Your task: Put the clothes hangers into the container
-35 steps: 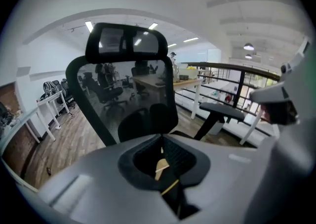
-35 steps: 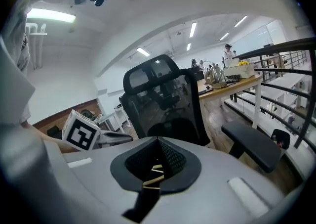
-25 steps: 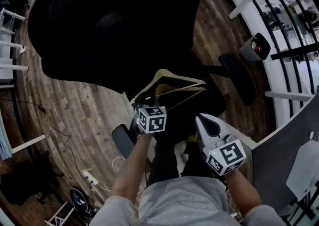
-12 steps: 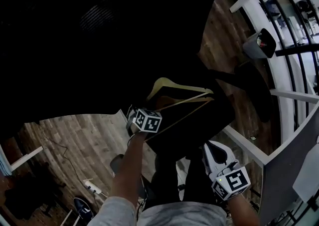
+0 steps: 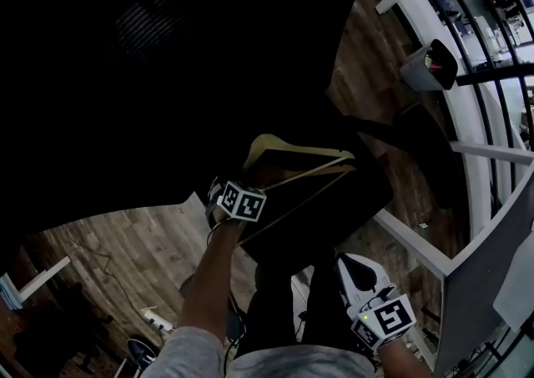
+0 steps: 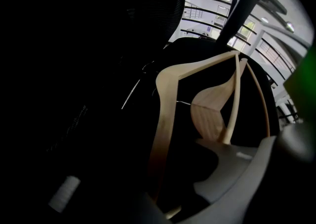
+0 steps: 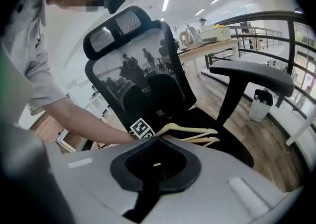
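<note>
The head view looks steeply down from above the person onto the chair (image 5: 167, 76). Its dark backrest fills the frame from 9 to 1 o'clock, and the wooden hangers (image 5: 304, 148) on the seat lie near centre at middle range. The left gripper view sits low and very close over the seat, facing along it, so the hangers (image 6: 165, 99) loom large from centre toward 1 o'clock. The right gripper view stands farther back in front of the chair (image 7: 133, 60), facing its backrest and tilted slightly upward. There the hangers (image 7: 190, 130) look small, just below centre. All three views share the hangers and the seat.
</note>
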`<state>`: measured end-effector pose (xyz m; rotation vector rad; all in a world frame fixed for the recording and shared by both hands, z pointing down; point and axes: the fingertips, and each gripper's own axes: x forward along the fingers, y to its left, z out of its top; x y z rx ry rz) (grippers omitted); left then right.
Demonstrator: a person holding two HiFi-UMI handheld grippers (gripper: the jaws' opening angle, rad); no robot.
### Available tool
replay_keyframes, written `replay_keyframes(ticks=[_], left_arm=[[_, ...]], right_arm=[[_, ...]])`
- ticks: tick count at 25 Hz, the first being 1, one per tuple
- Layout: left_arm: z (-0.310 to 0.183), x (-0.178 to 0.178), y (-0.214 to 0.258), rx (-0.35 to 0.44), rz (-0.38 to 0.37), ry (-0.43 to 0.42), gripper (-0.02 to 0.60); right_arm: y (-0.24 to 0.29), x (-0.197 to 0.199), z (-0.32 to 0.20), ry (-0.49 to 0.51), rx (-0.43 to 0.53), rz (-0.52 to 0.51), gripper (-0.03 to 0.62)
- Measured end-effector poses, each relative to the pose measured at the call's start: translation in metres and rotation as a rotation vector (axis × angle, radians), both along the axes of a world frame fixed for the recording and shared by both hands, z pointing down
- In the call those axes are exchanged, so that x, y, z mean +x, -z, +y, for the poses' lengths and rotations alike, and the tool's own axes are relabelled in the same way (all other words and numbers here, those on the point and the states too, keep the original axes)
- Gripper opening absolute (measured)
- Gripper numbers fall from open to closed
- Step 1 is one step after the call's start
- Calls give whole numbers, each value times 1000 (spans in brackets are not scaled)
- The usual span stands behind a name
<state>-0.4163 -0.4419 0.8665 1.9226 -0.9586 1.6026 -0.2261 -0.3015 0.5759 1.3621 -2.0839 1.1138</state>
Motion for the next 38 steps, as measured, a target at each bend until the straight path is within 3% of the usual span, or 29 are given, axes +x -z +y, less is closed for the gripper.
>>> replay_keyframes(ticks=[6,17,23,30,38], left_arm=[[3,10,13,52,-16,-148,87],[24,40,81,160,-24,-178,87],[43,50,118,182,-25,-217,87],[58,75,173,234,25,-280,87],[97,93,243,317,83,-415,87]], right_arm=[[6,-3,4,-6,21,15,-2],[49,25,14,-22,109,18,-2],[78,46,19,-48,159,19,-2],[111,80,27,-95,224,28,-2],[154,117,60,-157,307,52,-2]])
